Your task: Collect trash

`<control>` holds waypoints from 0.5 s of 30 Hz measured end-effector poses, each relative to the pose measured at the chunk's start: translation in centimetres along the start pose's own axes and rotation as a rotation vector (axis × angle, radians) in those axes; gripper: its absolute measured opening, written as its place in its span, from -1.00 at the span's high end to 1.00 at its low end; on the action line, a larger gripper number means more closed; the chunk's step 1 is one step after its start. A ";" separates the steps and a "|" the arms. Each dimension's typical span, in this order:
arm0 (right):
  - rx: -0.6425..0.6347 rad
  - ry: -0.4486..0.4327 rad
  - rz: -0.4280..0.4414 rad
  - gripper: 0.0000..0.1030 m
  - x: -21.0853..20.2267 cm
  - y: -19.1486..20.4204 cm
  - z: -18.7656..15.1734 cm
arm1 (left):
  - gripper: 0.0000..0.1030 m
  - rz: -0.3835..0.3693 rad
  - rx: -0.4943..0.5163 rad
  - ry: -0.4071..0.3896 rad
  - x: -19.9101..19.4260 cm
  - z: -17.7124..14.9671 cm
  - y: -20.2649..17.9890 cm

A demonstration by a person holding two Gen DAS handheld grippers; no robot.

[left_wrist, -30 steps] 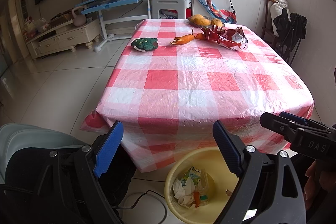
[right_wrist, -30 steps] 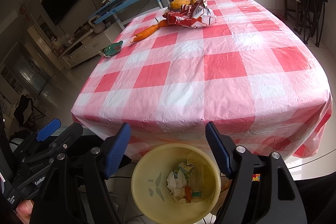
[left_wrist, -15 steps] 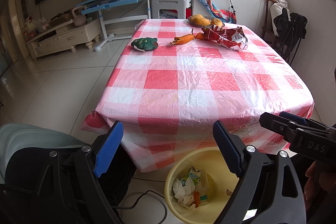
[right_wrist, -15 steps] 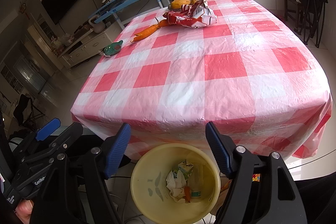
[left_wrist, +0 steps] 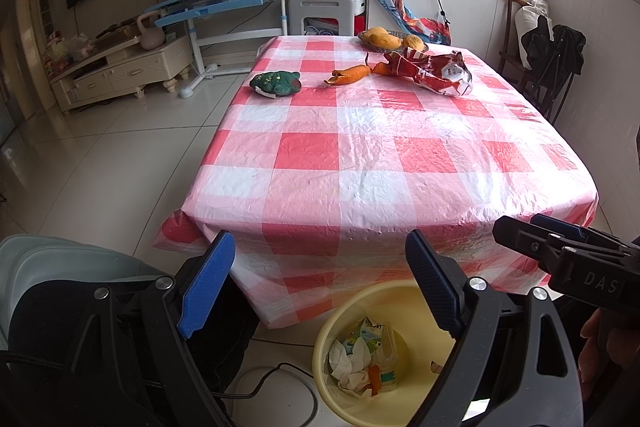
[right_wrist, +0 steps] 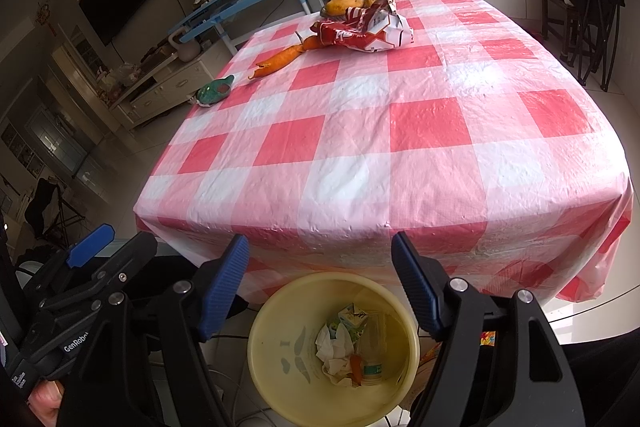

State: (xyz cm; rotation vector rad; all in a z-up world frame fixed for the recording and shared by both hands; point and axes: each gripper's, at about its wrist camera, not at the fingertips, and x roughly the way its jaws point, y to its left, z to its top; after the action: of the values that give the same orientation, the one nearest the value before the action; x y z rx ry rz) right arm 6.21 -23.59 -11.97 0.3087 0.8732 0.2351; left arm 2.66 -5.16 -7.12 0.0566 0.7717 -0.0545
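A yellow bin (left_wrist: 340, 327) (right_wrist: 272, 327) stands on the floor at the near end of a table with a red-and-white checked cloth (left_wrist: 380, 155) (right_wrist: 380, 147). Crumpled paper, a carton and a small bottle lie in it. At the table's far end lie a crumpled red snack bag (left_wrist: 436, 71) (right_wrist: 360, 31), a carrot piece (left_wrist: 348, 75) (right_wrist: 276, 61) and a green wrapper (left_wrist: 276, 83) (right_wrist: 214, 91). My left gripper (left_wrist: 320, 267) hangs open over the bin's left side, nothing between its jaws. My right gripper (right_wrist: 320, 267) is open above the bin, also holding nothing.
A plate of yellow fruit (left_wrist: 384, 38) (right_wrist: 344, 3) sits at the far table edge. A grey seat (left_wrist: 48, 259) is at the near left. A cable (left_wrist: 280, 375) lies on the tiled floor beside the bin. A chair with dark clothing (left_wrist: 552, 51) stands at the right.
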 end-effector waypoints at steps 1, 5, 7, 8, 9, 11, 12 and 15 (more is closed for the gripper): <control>0.000 0.000 0.000 -0.38 0.0 0.0 0.0 | -0.63 0.000 0.000 -0.001 0.0 0.0 0.0; -0.001 0.001 -0.001 -0.38 0.1 0.1 -0.1 | -0.63 0.000 0.000 -0.001 0.0 0.0 0.0; -0.001 0.001 -0.001 -0.38 0.1 0.1 0.0 | -0.63 0.000 -0.001 -0.001 0.0 0.0 0.0; -0.002 0.002 -0.002 -0.38 0.1 0.1 -0.1 | -0.63 -0.001 0.000 -0.001 0.0 0.0 0.0; -0.002 0.002 -0.002 -0.38 0.1 0.1 -0.1 | -0.63 0.000 0.000 -0.001 0.0 0.0 0.0; -0.002 0.002 -0.002 -0.38 0.1 0.1 -0.1 | -0.63 0.000 0.000 -0.001 0.0 0.0 0.0; -0.002 0.002 -0.002 -0.38 0.1 0.1 -0.1 | -0.63 0.000 0.000 -0.001 0.0 0.0 0.0; -0.003 0.003 -0.003 -0.38 0.2 0.1 -0.2 | -0.63 0.000 -0.002 -0.001 0.0 0.0 0.0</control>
State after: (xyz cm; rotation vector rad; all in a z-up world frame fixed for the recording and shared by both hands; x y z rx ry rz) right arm 6.17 -23.39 -12.17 0.3043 0.8759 0.2344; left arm 2.64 -5.12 -7.11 0.0550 0.7708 -0.0541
